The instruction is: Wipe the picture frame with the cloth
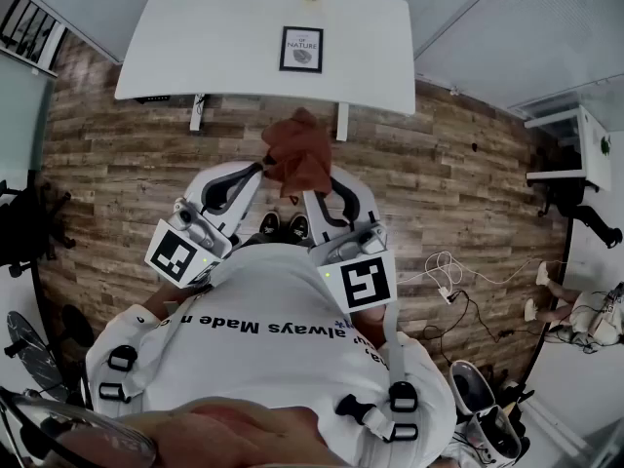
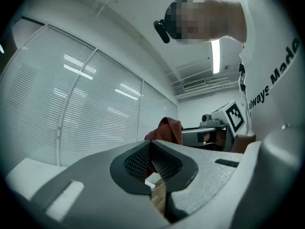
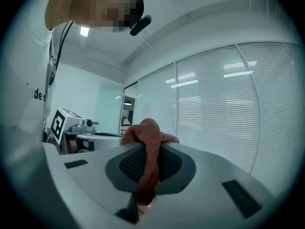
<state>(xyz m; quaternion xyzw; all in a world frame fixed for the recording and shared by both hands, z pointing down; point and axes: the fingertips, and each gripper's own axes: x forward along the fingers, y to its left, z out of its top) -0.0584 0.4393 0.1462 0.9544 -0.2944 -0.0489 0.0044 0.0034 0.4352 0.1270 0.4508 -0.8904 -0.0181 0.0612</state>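
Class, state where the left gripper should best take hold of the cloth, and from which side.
Probably the loose bunch of the cloth standing past the right gripper, approached from the left gripper's own side: the lower fold is pinched in the right jaws, the bunch stands free.

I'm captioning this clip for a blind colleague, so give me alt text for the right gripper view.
The right gripper is shut on a reddish-brown cloth, which bunches up above the closed jaws. Behind it, large windows are covered by white slatted blinds. The person's white shirt fills the left edge.
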